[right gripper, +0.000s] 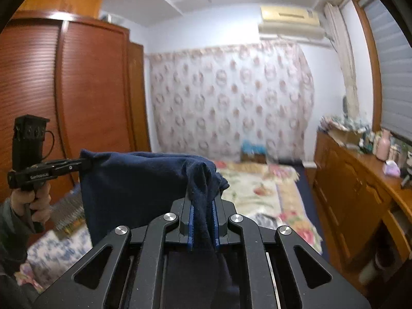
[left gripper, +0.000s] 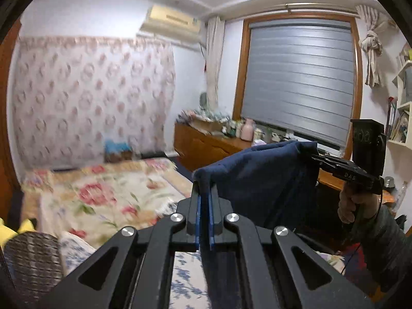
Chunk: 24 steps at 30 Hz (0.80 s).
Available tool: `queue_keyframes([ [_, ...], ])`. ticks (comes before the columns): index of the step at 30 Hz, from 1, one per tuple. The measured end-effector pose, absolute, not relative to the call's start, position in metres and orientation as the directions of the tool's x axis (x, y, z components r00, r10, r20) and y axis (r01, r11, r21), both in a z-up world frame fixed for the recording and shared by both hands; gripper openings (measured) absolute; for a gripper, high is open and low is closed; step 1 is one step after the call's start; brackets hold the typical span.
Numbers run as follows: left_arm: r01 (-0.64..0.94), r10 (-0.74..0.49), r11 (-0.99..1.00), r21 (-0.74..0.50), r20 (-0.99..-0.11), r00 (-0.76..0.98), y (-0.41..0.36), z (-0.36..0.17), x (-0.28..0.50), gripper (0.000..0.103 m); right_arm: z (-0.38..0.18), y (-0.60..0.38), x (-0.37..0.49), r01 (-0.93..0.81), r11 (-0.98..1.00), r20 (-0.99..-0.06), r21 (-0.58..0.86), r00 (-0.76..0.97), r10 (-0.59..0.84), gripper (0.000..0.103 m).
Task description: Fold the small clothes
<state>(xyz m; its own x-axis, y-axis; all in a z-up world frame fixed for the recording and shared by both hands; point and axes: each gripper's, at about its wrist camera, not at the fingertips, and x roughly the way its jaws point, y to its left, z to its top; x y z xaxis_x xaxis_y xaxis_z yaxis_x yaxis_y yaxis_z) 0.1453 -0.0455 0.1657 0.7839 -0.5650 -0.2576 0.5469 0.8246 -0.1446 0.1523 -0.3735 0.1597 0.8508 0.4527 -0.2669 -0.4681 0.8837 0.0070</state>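
A dark navy garment (left gripper: 265, 177) hangs stretched in the air between the two grippers, above the bed. My left gripper (left gripper: 204, 185) is shut on one upper corner of the cloth, its blue pads pinching a thin fold. In the right wrist view the same garment (right gripper: 134, 185) spreads to the left, and my right gripper (right gripper: 203, 195) is shut on a thick bunch of its other corner. Each camera shows the opposite gripper clamped on the far edge: the right gripper (left gripper: 306, 152) held by a hand (left gripper: 352, 206), and the left gripper (right gripper: 85, 162). The garment's lower part hangs out of view.
A bed with a floral cover (left gripper: 103, 195) lies below. A wooden dresser (right gripper: 355, 180) crowded with bottles and boxes runs along the window wall. A tall wooden wardrobe (right gripper: 77, 90) stands beside the bed. A floral curtain (right gripper: 231, 97) covers the far wall.
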Motion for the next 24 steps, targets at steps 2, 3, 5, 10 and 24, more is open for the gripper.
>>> queue_keyframes([
  [2, 0.534, -0.551, 0.834, -0.139, -0.232, 0.801, -0.031, 0.173, 0.130, 0.002, 0.167, -0.359, 0.140, -0.485, 0.875, -0.239, -0.013, 0.851, 0.468, 0.008],
  [3, 0.529, -0.546, 0.838, -0.137, -0.223, 0.807, -0.026, 0.176, 0.125, 0.002, 0.169, -0.353, 0.134, -0.494, 0.869, -0.228, -0.017, 0.848, 0.478, 0.008],
  [5, 0.518, -0.534, 0.845, -0.130, -0.203, 0.821, -0.013, 0.180, 0.113, 0.002, 0.173, -0.342, 0.124, -0.512, 0.859, -0.216, -0.020, 0.841, 0.497, 0.008],
  [10, 0.485, -0.498, 0.867, -0.115, -0.177, 0.849, 0.020, 0.192, 0.088, 0.002, 0.188, -0.317, 0.102, -0.577, 0.817, -0.202, -0.029, 0.804, 0.560, 0.008],
  [24, 0.240, -0.240, 0.968, -0.072, -0.537, 0.809, 0.041, 0.078, 0.242, 0.011, 0.122, -0.227, 0.230, -0.560, 0.826, -0.501, -0.062, 0.733, 0.459, 0.035],
])
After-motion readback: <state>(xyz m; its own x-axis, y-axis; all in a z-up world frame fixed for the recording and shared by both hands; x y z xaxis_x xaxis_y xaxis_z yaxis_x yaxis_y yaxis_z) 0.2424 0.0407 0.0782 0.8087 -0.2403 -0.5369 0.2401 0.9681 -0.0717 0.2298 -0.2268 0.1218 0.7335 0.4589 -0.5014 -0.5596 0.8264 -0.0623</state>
